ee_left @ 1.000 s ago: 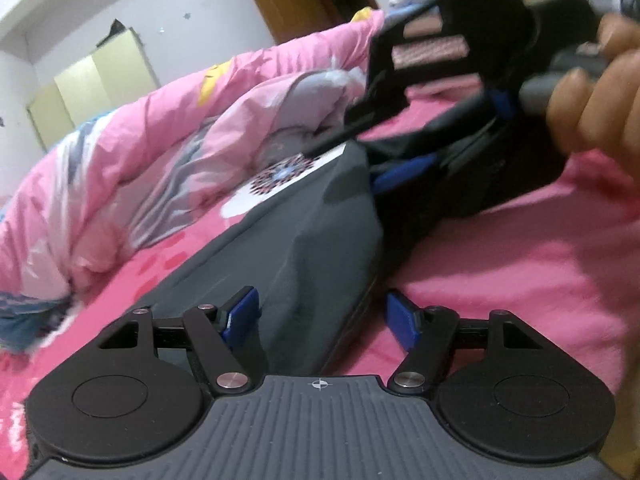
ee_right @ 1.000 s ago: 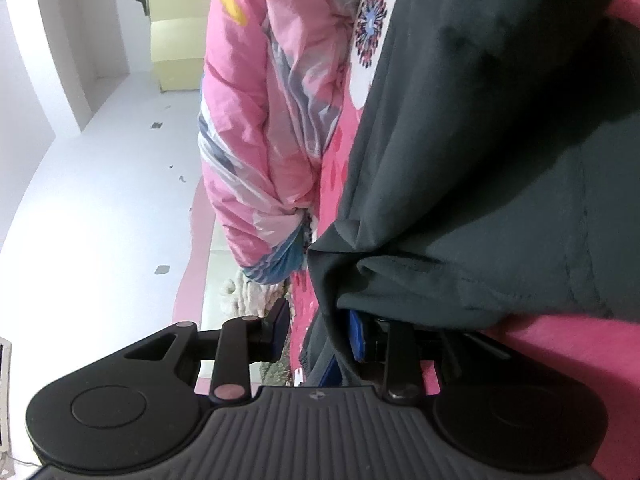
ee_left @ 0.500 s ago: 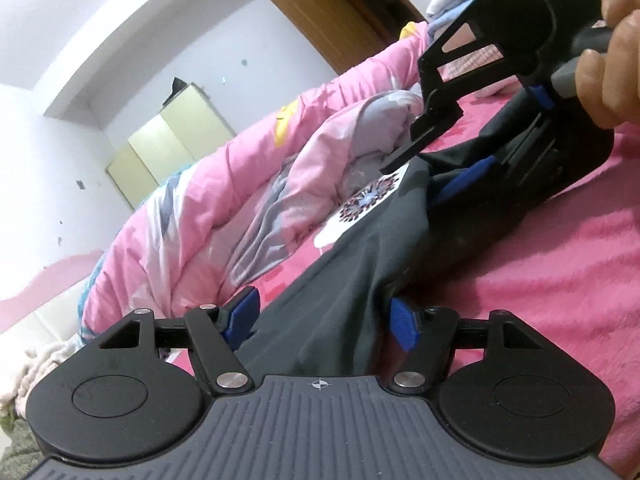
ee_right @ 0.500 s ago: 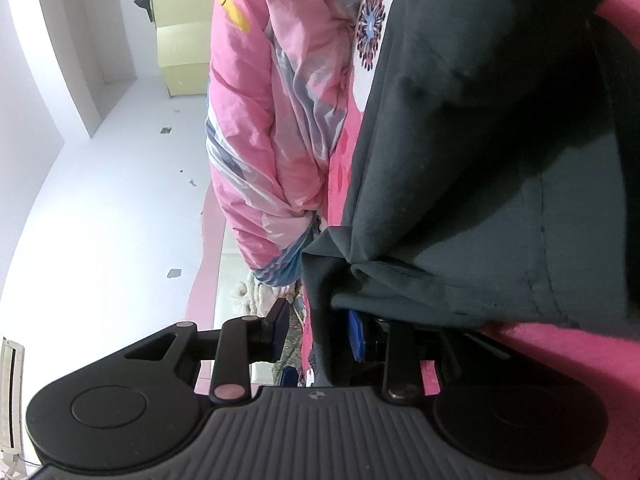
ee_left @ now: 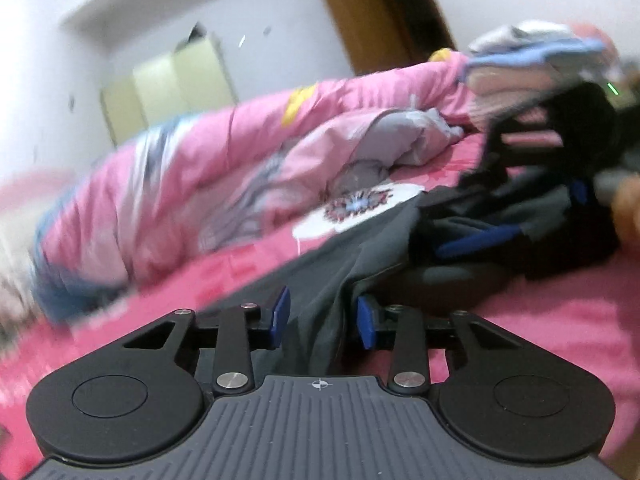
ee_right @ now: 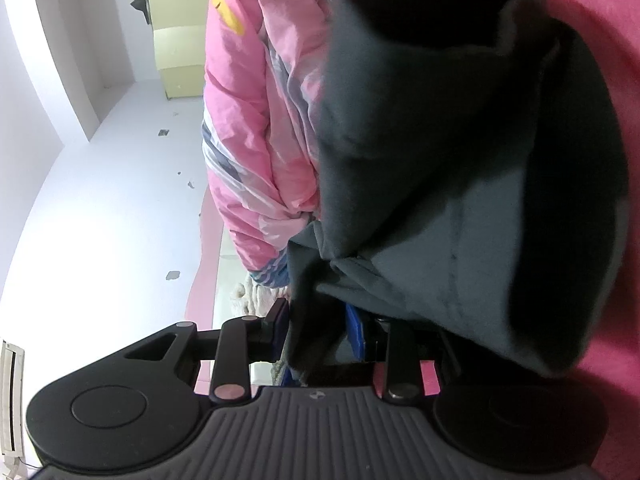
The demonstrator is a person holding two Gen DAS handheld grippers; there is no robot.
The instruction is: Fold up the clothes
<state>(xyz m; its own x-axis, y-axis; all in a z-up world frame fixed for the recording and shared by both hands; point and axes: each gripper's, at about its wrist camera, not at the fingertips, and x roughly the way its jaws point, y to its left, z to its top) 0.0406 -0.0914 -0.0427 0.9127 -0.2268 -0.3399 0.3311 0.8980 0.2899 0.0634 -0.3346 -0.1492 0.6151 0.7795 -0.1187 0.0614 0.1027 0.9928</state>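
A dark grey garment (ee_left: pixel 352 248) lies on the pink bed sheet (ee_left: pixel 552 320), stretched between my two grippers. My left gripper (ee_left: pixel 323 317) is closing its jaws. A bunched edge of the garment fills the gap between its blue pads (ee_left: pixel 282 312) and is lifted off the sheet. My right gripper (ee_right: pixel 317 326) is shut on another edge of the garment (ee_right: pixel 460 184), which drapes over its right finger and hides it. In the left wrist view that gripper sits at the far right, held by a person's hand (ee_left: pixel 628 204).
A crumpled pink quilt (ee_left: pixel 172 192) runs along the far side of the bed. A pile of clothes (ee_left: pixel 532 48) sits at the back right. Pale yellow cabinets (ee_left: pixel 168 80) and a wooden door (ee_left: pixel 380 12) stand by the white wall.
The left jaws have narrowed onto the garment's edge, and the left gripper has risen and rolled, pulling the cloth up. In the right view the garment now bulges up as a raised fold.
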